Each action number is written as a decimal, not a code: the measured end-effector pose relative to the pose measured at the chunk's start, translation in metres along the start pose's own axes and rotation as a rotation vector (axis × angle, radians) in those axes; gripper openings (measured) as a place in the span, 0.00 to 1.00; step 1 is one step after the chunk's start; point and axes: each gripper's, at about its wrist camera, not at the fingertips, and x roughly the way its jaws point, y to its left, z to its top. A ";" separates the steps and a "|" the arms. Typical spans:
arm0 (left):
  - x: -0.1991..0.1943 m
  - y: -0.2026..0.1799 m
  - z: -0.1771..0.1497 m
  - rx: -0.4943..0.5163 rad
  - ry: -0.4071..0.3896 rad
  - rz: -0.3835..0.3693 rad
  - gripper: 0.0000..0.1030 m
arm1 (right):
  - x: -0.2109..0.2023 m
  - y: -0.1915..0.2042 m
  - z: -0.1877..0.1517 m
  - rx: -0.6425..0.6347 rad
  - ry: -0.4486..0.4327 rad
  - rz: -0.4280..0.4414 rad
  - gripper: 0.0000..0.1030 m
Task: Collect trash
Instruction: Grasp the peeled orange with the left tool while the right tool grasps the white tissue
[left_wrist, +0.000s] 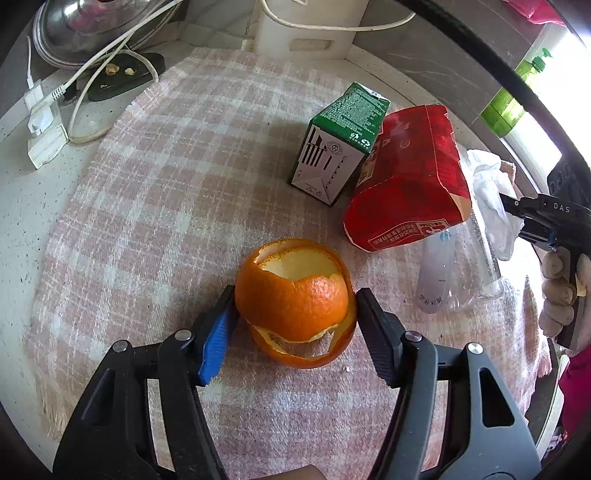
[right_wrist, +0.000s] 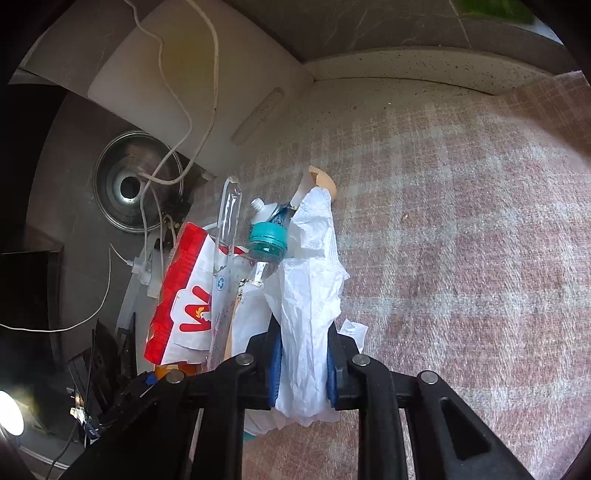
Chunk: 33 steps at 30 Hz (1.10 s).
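Note:
An orange peel (left_wrist: 295, 295), curled into a hollow ball, rests on the pink plaid cloth (left_wrist: 166, 184). My left gripper (left_wrist: 295, 314) brackets it, with both pads against its sides. Behind it stand a green carton (left_wrist: 343, 140) and a red carton (left_wrist: 406, 177), and a clear plastic bottle (left_wrist: 454, 266) lies beside them. In the left wrist view my right gripper (left_wrist: 513, 206) pinches a crumpled white tissue (left_wrist: 487, 192) at the cloth's right edge. In the right wrist view the right gripper (right_wrist: 304, 332) is shut on that tissue (right_wrist: 310, 280), next to the bottle's teal cap (right_wrist: 266, 240) and the red carton (right_wrist: 181, 291).
A steel pot lid (left_wrist: 92, 26), a white cable and a power strip (left_wrist: 42, 125) lie at the back left. A white cutting board (left_wrist: 306, 33) leans on the wall. A green soap bottle (left_wrist: 513, 96) stands far right. A gloved hand (left_wrist: 557, 295) holds the right gripper.

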 end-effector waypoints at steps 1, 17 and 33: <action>-0.001 0.000 0.000 0.004 0.000 -0.001 0.61 | -0.004 -0.001 -0.001 -0.001 -0.005 -0.001 0.18; -0.025 0.004 -0.019 0.013 -0.043 -0.013 0.54 | -0.048 0.006 -0.038 -0.040 -0.064 -0.060 0.15; -0.066 0.011 -0.056 0.062 -0.065 -0.047 0.52 | -0.081 0.044 -0.103 -0.026 -0.110 -0.024 0.15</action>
